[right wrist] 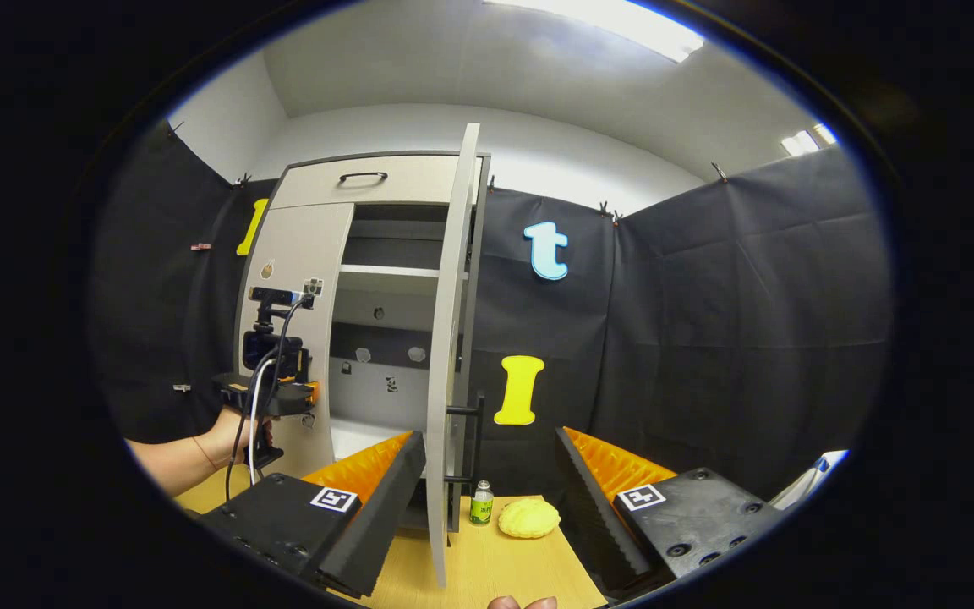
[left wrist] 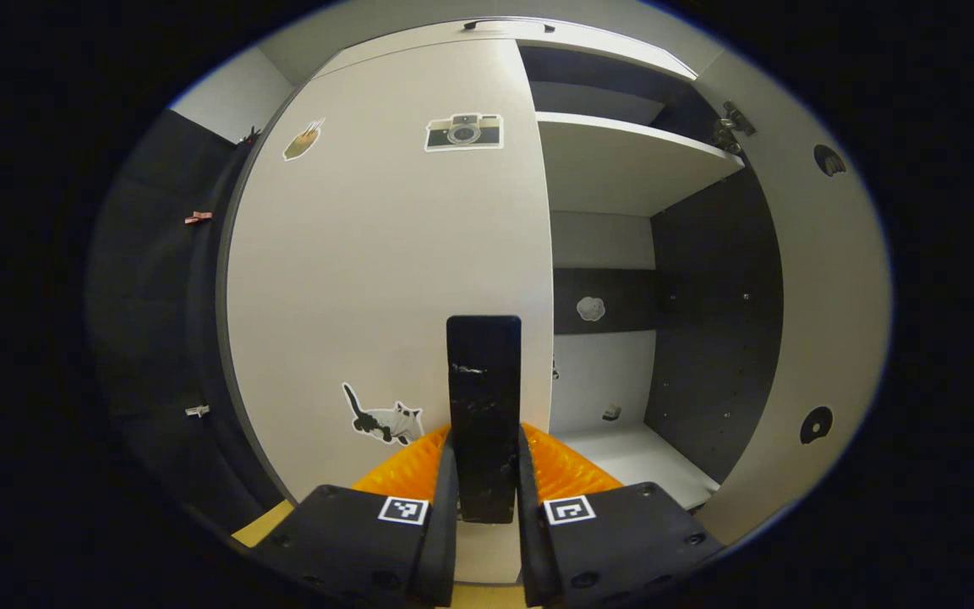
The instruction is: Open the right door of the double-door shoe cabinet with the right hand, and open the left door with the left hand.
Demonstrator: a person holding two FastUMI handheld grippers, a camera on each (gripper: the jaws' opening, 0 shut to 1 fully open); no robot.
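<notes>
Black-cloth booth; white double-door shoe cabinet (right wrist: pixel 385 178): right door (right wrist: pixel 449 338) swung open, left door (left wrist: pixel 385 279) shut, its black bar handle (left wrist: pixel 484 414) clamped by left gripper (left wrist: pixel 487 482); right gripper (right wrist: pixel 487 499) spread apart.

A small bottle (right wrist: pixel 481 503) with a green label stands upright on the wooden table (right wrist: pixel 487 567), near its far edge. Just beside it, apart, lies a yellow bun-shaped thing (right wrist: pixel 529 518). Black cloth (right wrist: pixel 707 338) hangs behind the table, held by clips (right wrist: pixel 199 246). A ceiling light (right wrist: pixel 614 21) glows above the white wall (right wrist: pixel 538 161)
</notes>
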